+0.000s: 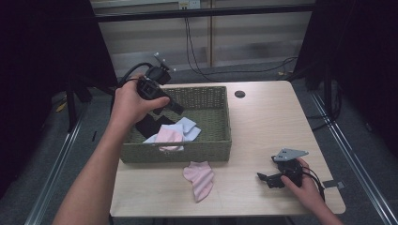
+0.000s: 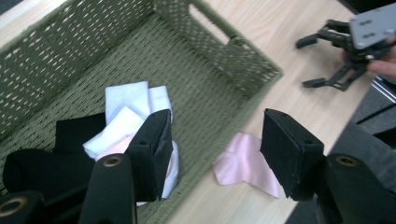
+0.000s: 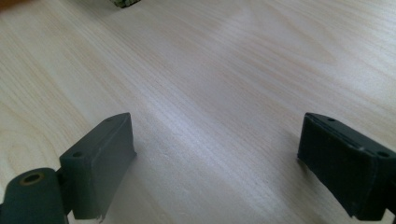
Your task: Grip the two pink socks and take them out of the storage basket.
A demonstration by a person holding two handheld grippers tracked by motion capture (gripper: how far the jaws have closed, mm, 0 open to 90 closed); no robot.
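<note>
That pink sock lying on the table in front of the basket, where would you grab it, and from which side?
Probably from straight above, at the wider upper end of the pink sock nearest the basket. It lies flat on the table, so no edge can be reached from the side; the gripper would pinch up a fold there.

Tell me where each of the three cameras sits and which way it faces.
High view: above the person's side, looking forward and down on the table; both forearms, left gripper over the basket, right gripper on the wood.
Left gripper view: rides the left gripper, open jaws, looking down at basket and pink sock.
Right gripper view: rides the right gripper, open jaws low over bare wood.
Shared: the high and left gripper views both show the basket, the pink sock and the right gripper.
</note>
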